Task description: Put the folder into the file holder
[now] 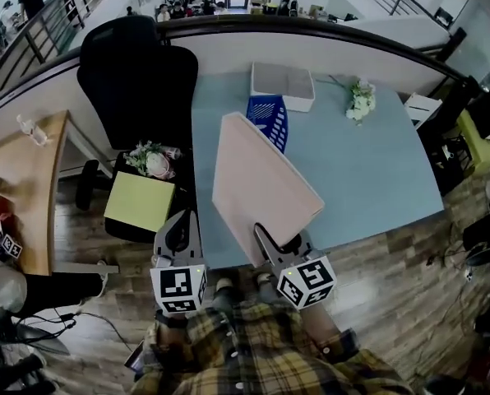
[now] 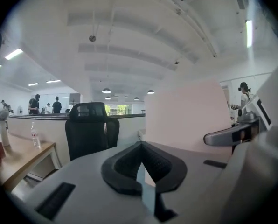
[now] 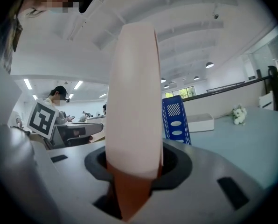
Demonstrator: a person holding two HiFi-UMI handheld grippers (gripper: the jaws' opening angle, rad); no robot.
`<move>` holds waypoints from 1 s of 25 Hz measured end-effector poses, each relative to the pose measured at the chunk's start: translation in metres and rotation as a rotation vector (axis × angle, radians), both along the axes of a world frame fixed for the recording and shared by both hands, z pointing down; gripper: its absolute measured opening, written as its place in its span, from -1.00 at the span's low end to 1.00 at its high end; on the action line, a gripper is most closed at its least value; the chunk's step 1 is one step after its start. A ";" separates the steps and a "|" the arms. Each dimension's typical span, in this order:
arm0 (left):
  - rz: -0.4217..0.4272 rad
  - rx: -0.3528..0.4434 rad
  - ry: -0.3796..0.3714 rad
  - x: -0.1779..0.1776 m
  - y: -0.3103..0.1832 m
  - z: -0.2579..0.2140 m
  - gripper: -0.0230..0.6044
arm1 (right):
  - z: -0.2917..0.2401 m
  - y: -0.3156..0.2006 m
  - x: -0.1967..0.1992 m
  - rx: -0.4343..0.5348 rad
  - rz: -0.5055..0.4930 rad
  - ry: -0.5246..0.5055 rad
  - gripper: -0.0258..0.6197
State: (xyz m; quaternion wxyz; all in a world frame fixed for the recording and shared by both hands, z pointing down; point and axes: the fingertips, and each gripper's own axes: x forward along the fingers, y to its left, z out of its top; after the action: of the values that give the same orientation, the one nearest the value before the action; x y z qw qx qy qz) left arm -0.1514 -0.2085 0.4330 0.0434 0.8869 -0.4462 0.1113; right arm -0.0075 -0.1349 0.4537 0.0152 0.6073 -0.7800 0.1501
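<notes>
Between right gripper [image 3: 132,174] jaws, pink folder [image 3: 132,101]

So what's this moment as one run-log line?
right gripper: shut on pink folder | left gripper: shut, empty | blue file holder: on table, pink folder not in it

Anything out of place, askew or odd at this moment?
Nothing damaged or spilled. The pink folder is tilted over the table, pinched at its near end by the right gripper; the blue file holder stands upright beyond it.
</notes>
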 end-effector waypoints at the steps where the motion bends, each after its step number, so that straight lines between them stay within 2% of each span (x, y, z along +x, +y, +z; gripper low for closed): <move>1: 0.017 -0.004 0.001 0.003 0.001 0.002 -0.96 | 0.000 0.003 0.001 -0.003 0.015 0.002 -0.42; 6: 0.059 -0.009 0.005 0.010 0.008 0.003 -0.96 | -0.003 0.019 0.006 -0.001 0.061 -0.005 -0.42; 17: 0.030 0.001 0.020 0.015 0.022 -0.004 -0.96 | -0.016 0.028 0.007 0.023 0.016 -0.005 -0.42; 25: 0.021 0.006 0.024 0.020 0.030 -0.007 -0.96 | -0.031 0.040 0.017 0.054 0.025 -0.009 -0.42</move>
State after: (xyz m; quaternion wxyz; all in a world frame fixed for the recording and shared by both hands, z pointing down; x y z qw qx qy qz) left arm -0.1315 -0.1784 0.4257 0.0448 0.8930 -0.4366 0.0997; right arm 0.0099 -0.0953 0.4223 -0.0067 0.6164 -0.7763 0.1320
